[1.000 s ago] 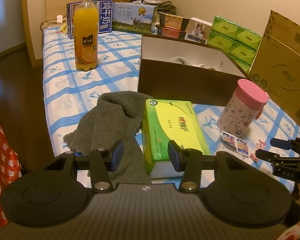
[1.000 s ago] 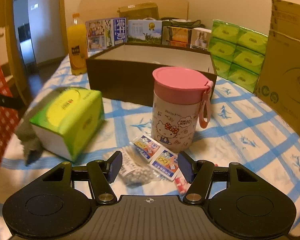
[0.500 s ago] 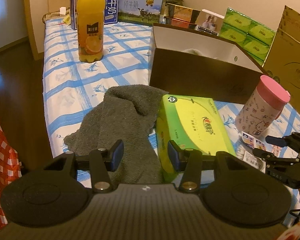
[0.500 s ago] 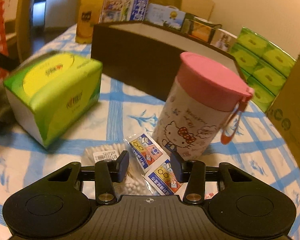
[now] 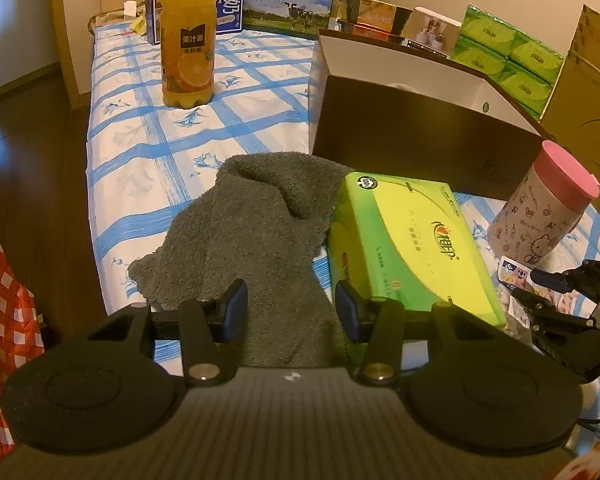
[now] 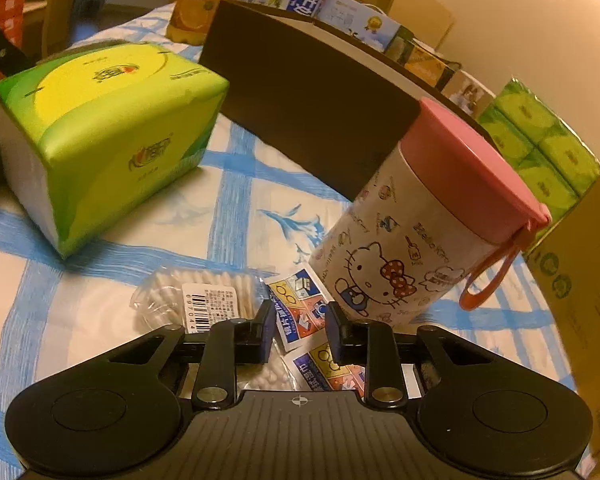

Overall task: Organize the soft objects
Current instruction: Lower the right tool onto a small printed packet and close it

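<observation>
Left wrist view: the left gripper (image 5: 291, 307) hangs over the near end of a grey towel (image 5: 256, 236), its jaws parted with the cloth lying between and beneath them; the blue pads do not appear to press on it. The towel lies crumpled on a bed (image 5: 140, 152) covered in a white sheet with blue checks, its far folds leaning against a green tissue pack (image 5: 412, 240) just to the right. Behind both stands an open dark box (image 5: 420, 136) with a white inside. An orange juice bottle (image 5: 187, 36) stands upright well back on the left, and a pink-lidded cup (image 5: 540, 216) with cartoon print stands to the right of the tissue pack. Stacked green tissue packs (image 5: 504, 56) and milk cartons (image 5: 288, 4) line the far edge.

In the right wrist view, the right gripper (image 6: 298, 328) is tilted down over a small litter of items in front of the cup. Its jaws are closing, with a printed sachet (image 6: 300, 308) between them; I cannot tell whether the pads touch it yet. A clear bag of cotton swabs (image 6: 192, 300) lies just left of the sachet, partly under the left finger. A second sachet (image 6: 328, 372) lies nearer the camera, beneath the gripper.
</observation>
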### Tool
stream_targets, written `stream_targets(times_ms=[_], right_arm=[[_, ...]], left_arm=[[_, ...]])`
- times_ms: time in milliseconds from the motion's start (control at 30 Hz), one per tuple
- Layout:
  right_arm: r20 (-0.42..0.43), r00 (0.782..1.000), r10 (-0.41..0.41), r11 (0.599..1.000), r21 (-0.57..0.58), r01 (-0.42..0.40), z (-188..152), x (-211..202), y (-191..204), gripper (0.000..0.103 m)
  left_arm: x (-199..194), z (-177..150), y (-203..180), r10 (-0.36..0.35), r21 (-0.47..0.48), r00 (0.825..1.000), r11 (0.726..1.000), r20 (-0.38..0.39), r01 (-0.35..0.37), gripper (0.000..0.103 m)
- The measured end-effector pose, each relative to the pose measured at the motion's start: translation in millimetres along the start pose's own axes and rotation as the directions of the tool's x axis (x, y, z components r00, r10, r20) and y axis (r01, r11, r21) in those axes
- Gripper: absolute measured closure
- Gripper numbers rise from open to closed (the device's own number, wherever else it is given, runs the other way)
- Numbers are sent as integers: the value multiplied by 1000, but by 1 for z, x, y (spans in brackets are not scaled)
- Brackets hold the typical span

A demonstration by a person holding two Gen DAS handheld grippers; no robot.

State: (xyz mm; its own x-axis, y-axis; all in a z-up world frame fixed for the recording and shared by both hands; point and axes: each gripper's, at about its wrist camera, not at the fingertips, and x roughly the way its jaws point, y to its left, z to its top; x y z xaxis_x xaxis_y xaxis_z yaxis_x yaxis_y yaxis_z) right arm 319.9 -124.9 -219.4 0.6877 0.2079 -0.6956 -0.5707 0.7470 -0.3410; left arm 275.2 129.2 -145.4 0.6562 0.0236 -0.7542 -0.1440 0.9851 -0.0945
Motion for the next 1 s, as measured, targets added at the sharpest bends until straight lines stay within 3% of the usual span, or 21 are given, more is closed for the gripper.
stream_targets(times_ms=[300,467,767,967,1000], right_arm=[[-13,999,34,998,54,-33,-6,-8,-10,74],[-28,992,120,962,250,-109,-16,-9,-40,74],[-12,998,67,998,-14,-67,-9,-3,-8,73],[-17,1000,22,999,47,-21,-13,5,-11,76],[-14,1000,23,998,52,-22,-13,5,-11,83]], left_arm=[[4,-3,2,0,-6,1000,1000,-10,0,58],[5,-4,4,1,-12,1000,1000,-15,-1,58],[10,-8,2,7,-8,1000,1000,-28,-8,58],[14,-8,5,13,-10,999,1000,-32,-14,58],[14,-8,5,13,-9,999,1000,-32,-13,58]])
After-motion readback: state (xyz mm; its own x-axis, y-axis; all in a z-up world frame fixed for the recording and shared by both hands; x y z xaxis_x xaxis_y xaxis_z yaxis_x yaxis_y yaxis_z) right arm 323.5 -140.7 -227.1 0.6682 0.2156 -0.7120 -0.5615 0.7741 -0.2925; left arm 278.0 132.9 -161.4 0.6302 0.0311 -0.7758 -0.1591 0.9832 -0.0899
